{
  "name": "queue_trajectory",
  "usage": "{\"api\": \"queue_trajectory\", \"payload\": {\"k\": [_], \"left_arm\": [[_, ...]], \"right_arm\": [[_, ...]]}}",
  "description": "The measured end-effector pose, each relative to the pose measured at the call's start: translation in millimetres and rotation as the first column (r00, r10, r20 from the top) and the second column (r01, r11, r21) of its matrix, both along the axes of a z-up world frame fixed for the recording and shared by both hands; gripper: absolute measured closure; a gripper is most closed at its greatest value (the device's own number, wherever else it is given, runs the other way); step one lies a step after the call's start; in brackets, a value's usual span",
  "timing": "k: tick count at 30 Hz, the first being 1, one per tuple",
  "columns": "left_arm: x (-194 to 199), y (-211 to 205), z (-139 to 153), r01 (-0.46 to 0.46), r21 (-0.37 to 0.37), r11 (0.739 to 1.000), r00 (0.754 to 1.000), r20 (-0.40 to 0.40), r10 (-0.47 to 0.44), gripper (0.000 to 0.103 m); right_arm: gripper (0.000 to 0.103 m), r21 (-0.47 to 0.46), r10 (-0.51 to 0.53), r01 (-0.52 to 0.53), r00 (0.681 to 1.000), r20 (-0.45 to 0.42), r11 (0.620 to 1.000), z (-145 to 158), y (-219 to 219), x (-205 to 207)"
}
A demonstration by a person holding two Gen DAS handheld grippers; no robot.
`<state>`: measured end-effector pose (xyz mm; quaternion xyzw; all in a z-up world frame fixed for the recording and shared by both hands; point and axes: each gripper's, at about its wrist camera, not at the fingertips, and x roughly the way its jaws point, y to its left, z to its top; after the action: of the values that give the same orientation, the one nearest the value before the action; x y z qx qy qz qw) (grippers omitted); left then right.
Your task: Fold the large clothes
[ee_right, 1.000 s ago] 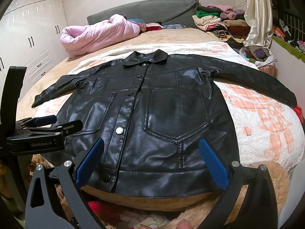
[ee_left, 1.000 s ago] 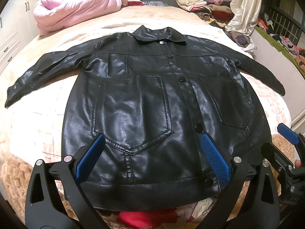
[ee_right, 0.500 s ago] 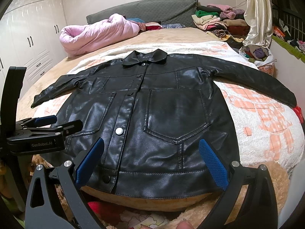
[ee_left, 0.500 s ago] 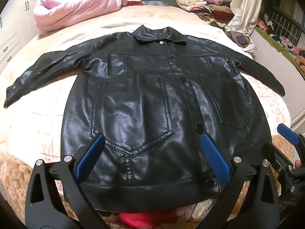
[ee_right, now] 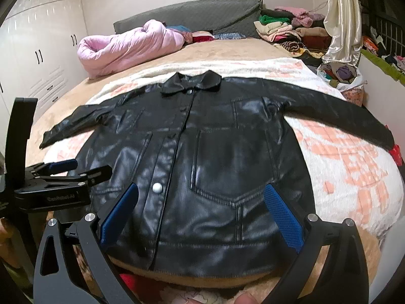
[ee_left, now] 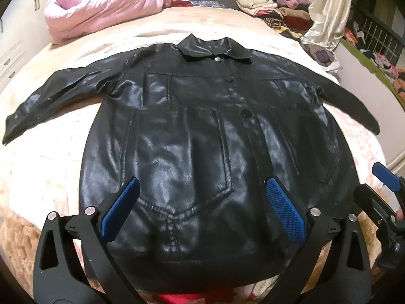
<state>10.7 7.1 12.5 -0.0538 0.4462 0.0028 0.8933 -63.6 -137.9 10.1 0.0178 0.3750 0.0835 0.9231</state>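
Observation:
A black leather jacket (ee_left: 202, 136) (ee_right: 217, 152) lies flat and buttoned on the bed, collar away from me, both sleeves spread out sideways. My left gripper (ee_left: 202, 205) hovers open over the hem on the jacket's left half, its blue pads (ee_left: 119, 212) wide apart with nothing between them. My right gripper (ee_right: 201, 210) is open over the hem of the right half, over the lower pocket. Each gripper shows at the edge of the other's view: the right gripper (ee_left: 384, 197) and the left gripper (ee_right: 60, 174).
A pale patterned blanket (ee_right: 341, 157) covers the bed under the jacket. A pink quilt (ee_right: 126, 48) lies rolled at the far left by the grey headboard (ee_right: 197, 15). Folded clothes (ee_right: 283, 30) are stacked at the far right. White wardrobes (ee_right: 38, 50) line the left wall.
Both grippers have dipped slightly forward toward the jacket's hem; the view is a little blurred. The jacket has not moved and both grippers stay open.

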Motion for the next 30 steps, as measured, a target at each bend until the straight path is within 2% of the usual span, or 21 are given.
{"api": "queue_trajectory", "payload": {"k": [8,22,30], "left_arm": [[29,11,9,-0.040,0.004,0.999,0.999,0.020,0.040,0.009],[83,20,10,-0.055,-0.034,0.998,0.998,-0.012,0.055,0.009],[120,12,14,-0.046,-0.022,0.999,0.999,-0.025,0.046,0.009]], "right_arm": [[0.004,-0.013,-0.019,0.019,1.000,0.020,1.000,13,4,27],[0.004,0.003,-0.056,0.056,0.998,0.021,0.998,23,0,85],[0.004,0.034,-0.098,0.098,0.995,-0.015,0.995,21,-17,129]]}}
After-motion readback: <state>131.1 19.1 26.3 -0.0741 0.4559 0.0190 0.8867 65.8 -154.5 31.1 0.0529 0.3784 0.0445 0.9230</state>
